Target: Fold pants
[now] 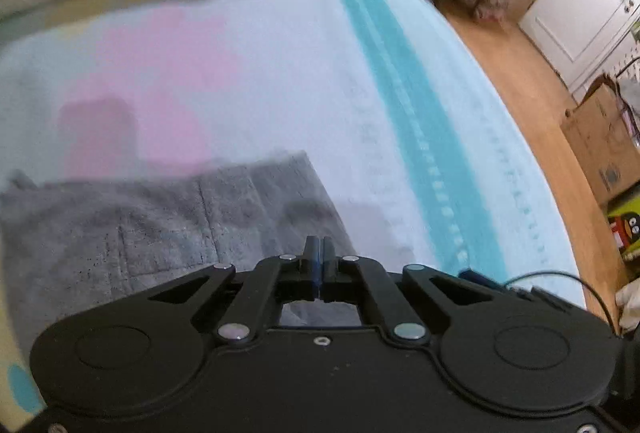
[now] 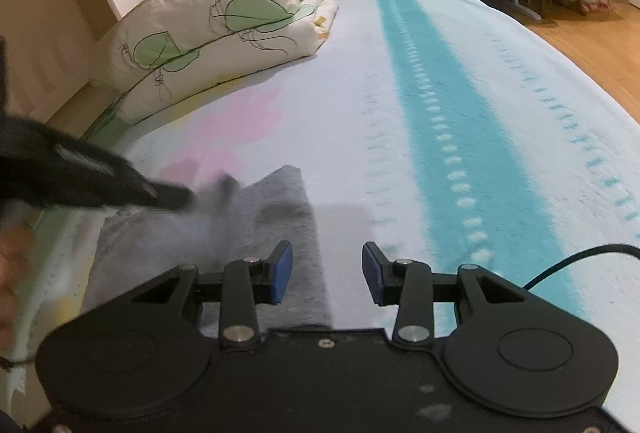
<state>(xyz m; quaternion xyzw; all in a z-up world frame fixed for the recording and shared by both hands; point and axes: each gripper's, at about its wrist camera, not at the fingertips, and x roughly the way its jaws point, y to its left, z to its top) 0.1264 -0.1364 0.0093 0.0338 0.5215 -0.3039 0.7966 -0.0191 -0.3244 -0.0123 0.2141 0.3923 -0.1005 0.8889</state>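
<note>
While both grippers hung over the bed, the scene read as follows.

Pants: grey pants [image 2: 224,253] lay on the bed [image 2: 500,169] near the person's end, left of the teal stripe [image 2: 444,137]; how many layers they were in could not be told through the blur.

Far corner of pants: it [image 1: 300,157] sat flat on the pale cover, well short of the folded duvet [image 2: 224,25] at the bed's far left.

Left gripper: left gripper [image 1: 319,261] had its blue pads pressed together with nothing showing between them; it sat above the right part of the pants. From the right wrist view it appeared as a dark blurred shape [image 2: 176,197] over the cloth; whether it touched the fabric could not be told.

Right gripper: right gripper [image 2: 326,269] stood partly open and empty, straddling the pants' right edge, left finger [image 2: 280,269] over grey cloth, right finger over bare cover.

Handling, judged: soft fleecy knit, light, limp, not fragile; likely to sag and drag on the fuzzy cover, not slide.

Where to hold, judged: pinch at an edge or corner, taking all layers between the pads; the thicker seam lines [image 1: 208,209] would probably give a firmer bite than the open middle.

Risk, judged: a shallow pinch might catch only the top layer and spoil the fold.
</note>
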